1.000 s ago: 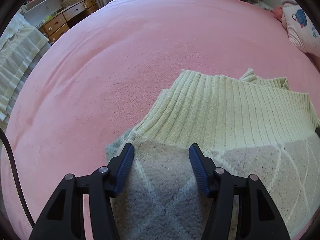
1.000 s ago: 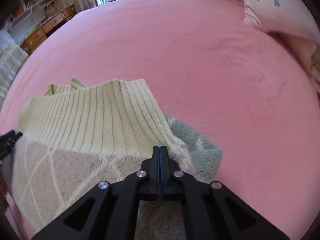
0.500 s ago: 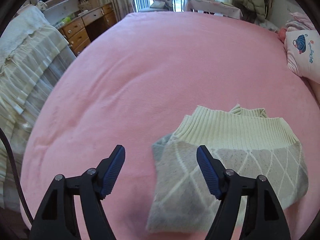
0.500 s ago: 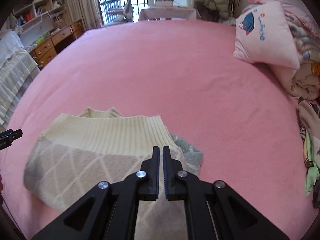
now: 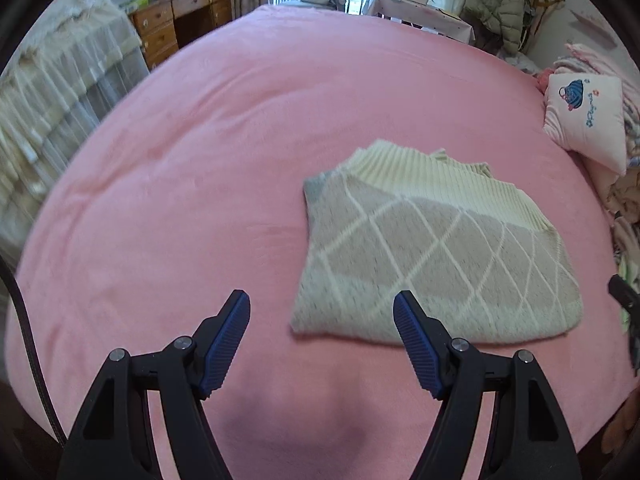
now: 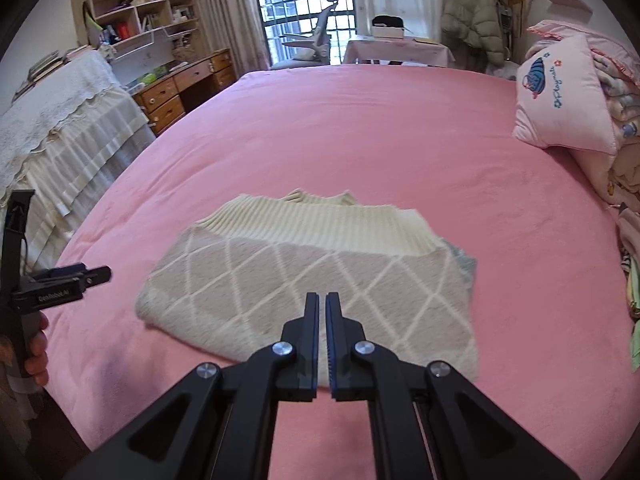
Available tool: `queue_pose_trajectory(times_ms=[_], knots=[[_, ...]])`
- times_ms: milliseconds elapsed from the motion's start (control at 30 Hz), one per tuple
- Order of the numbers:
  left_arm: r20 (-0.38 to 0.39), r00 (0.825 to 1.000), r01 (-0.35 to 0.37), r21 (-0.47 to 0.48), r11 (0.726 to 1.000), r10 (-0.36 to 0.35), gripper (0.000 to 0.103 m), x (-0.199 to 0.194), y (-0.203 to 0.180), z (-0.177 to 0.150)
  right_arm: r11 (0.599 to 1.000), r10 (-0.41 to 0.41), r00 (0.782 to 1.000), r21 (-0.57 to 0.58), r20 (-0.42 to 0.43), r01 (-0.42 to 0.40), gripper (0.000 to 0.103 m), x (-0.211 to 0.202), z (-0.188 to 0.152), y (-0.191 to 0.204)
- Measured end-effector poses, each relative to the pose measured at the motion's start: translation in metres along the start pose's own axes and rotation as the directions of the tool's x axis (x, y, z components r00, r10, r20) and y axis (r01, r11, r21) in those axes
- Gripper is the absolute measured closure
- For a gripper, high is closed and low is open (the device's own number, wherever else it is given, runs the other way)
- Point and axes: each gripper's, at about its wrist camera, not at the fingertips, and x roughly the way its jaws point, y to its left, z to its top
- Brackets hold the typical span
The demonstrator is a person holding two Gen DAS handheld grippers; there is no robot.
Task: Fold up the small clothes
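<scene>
A folded knit sweater (image 5: 436,256) (image 6: 312,276), grey with a white diamond pattern and a cream ribbed hem, lies flat on the pink bed (image 5: 224,152) (image 6: 360,132). My left gripper (image 5: 322,312) hangs above the bed, near the sweater's front left corner, open and empty. It also shows at the left edge of the right wrist view, as the left gripper (image 6: 80,274) held by a hand. My right gripper (image 6: 322,302) hovers over the sweater's near edge, its jaws shut with only a thin slit between them and nothing held.
A pink pillow (image 5: 588,120) (image 6: 560,100) and a heap of clothes (image 6: 628,248) sit along the bed's right side. A cloth-draped piece of furniture (image 6: 68,136) and a wooden dresser (image 6: 180,88) stand to the left. A desk and chair (image 6: 320,40) are beyond the bed.
Both grippers have lifted off the sweater and drawn back toward the bed's near edge. The left jaws spread wider. The sweater now lies folded on its own.
</scene>
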Motion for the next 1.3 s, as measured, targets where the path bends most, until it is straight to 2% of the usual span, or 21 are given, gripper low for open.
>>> queue_pose_trajectory(times_ms=[100,233,367,533,633,700,900,1000,1200,1300], knots=[[-0.033,0.999,0.038,-0.07,0.997,-0.04,0.03,0.019,0.007,-0.021,1.0,0.014,1.0,-0.008,0.003,-0.014,0.1,0.011,-0.012,0.015],[-0.088,0.989,0.099,-0.175,0.98,-0.116,0.03,0.048,0.013,-0.047,1.0,0.015,1.0,-0.015,-0.024,-0.015,0.1,0.037,-0.027,0.029],[-0.117,0.983,0.115,-0.187,0.976,-0.139,0.03,0.071,0.007,-0.059,1.0,0.021,0.998,-0.015,-0.056,-0.022,0.1,0.065,-0.041,0.04],[-0.126,0.964,0.191,-0.28,0.941,-0.233,0.03,0.097,0.011,-0.066,1.0,0.002,0.997,-0.003,-0.081,-0.002,0.1,0.1,-0.053,0.043],[-0.096,0.954,0.239,-0.331,0.913,-0.284,0.03,0.106,0.017,-0.068,1.0,-0.015,0.993,0.024,-0.113,0.018,0.1,0.123,-0.06,0.038],[-0.059,0.944,0.281,-0.371,0.885,-0.325,0.03,0.11,0.024,-0.068,0.999,-0.004,0.991,0.045,-0.132,0.01,0.1,0.136,-0.066,0.034],[0.051,0.905,0.394,-0.476,0.786,-0.423,0.03,0.123,0.04,-0.063,1.0,-0.026,0.994,-0.001,-0.104,0.026,0.101,0.142,-0.078,0.041],[0.087,0.893,0.422,-0.506,0.752,-0.442,0.03,0.131,0.043,-0.06,0.999,-0.045,0.995,-0.029,-0.091,0.043,0.101,0.142,-0.081,0.044],[0.145,0.886,0.444,-0.54,0.715,-0.441,0.03,0.145,0.038,-0.049,0.998,-0.047,0.996,-0.036,-0.074,0.044,0.101,0.141,-0.084,0.043],[0.174,0.888,0.446,-0.551,0.706,-0.425,0.031,0.142,0.046,-0.043,0.999,-0.042,0.997,-0.033,-0.072,0.039,0.101,0.142,-0.085,0.042]])
